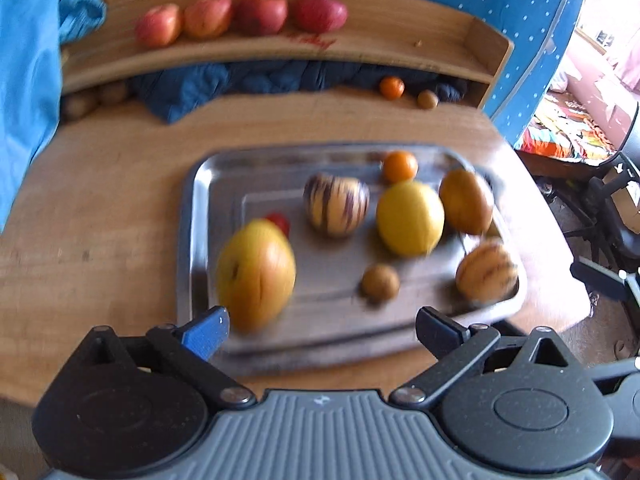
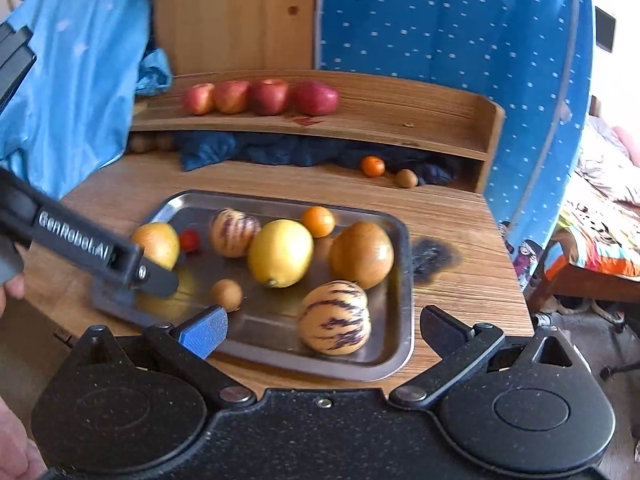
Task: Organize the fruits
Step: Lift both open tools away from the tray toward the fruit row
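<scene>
Both claws are held with their jaws spread wide and nothing between them. The left claw (image 1: 322, 326) is poised above the near edge of a steel tray (image 1: 192, 216) that lies on the wooden desk (image 1: 100, 200); this view is blurred. Just ahead of its blue-padded left finger (image 1: 206, 336) a yellow-orange fruit (image 1: 256, 272) is seen on the tray, with a small red fruit (image 1: 280, 222) partly hidden behind it. Further ahead, near the tray's middle, a striped melon (image 1: 336, 204) and a yellow lemon-like fruit (image 1: 410, 218) are placed side by side, and a small orange (image 1: 400, 166) lies beyond them by the far rim. Toward the right finger's side a brown oval fruit (image 1: 466, 200), a second striped melon (image 1: 486, 272) and a small brown round fruit (image 1: 380, 282) are found.

The right claw (image 2: 324, 326) is held over the tray's near right corner, the second striped melon resting on the tray ahead of the gap between its fingers. In this view the left claw's body is seen entering from the left, its tip over the tray's near left corner beside the yellow-orange fruit; contact cannot be judged.

Well beyond both claws, four red apples (image 2: 260, 96) are lined up on a raised wooden shelf (image 2: 400, 120). Under the shelf, on the desk, another small orange (image 2: 373, 166) and a small brown fruit (image 2: 407, 178) are set close together against dark blue cloth (image 2: 280, 152).
</scene>
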Demonstrator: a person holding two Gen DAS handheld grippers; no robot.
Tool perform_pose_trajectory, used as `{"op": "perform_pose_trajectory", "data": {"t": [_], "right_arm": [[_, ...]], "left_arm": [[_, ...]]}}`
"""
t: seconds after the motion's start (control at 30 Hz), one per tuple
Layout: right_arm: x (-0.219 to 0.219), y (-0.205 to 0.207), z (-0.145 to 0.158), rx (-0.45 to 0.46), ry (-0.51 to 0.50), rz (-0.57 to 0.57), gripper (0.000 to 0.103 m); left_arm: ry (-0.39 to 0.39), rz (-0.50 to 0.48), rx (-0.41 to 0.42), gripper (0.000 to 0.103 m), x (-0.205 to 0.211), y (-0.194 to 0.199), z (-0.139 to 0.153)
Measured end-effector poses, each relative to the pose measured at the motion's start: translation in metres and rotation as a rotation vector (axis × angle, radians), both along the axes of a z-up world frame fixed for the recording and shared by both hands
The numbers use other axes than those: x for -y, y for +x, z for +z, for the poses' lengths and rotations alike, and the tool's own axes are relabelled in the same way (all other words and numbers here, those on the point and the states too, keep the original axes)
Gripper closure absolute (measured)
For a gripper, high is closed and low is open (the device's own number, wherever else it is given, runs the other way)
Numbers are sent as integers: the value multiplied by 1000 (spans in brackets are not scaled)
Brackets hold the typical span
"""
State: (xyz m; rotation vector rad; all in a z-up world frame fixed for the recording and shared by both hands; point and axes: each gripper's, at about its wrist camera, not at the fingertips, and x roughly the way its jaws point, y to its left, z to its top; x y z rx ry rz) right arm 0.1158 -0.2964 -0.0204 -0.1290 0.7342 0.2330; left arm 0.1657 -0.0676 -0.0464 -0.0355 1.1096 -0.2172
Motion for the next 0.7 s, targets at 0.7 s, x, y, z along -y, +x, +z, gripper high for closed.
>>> {"op": "perform_pose_trajectory", "data": {"t": [0.7], "right_arm": [[37,-2,11,38,-38,-121,1]], "left_arm": [[70,-147,47,1,60,22,18]]}}
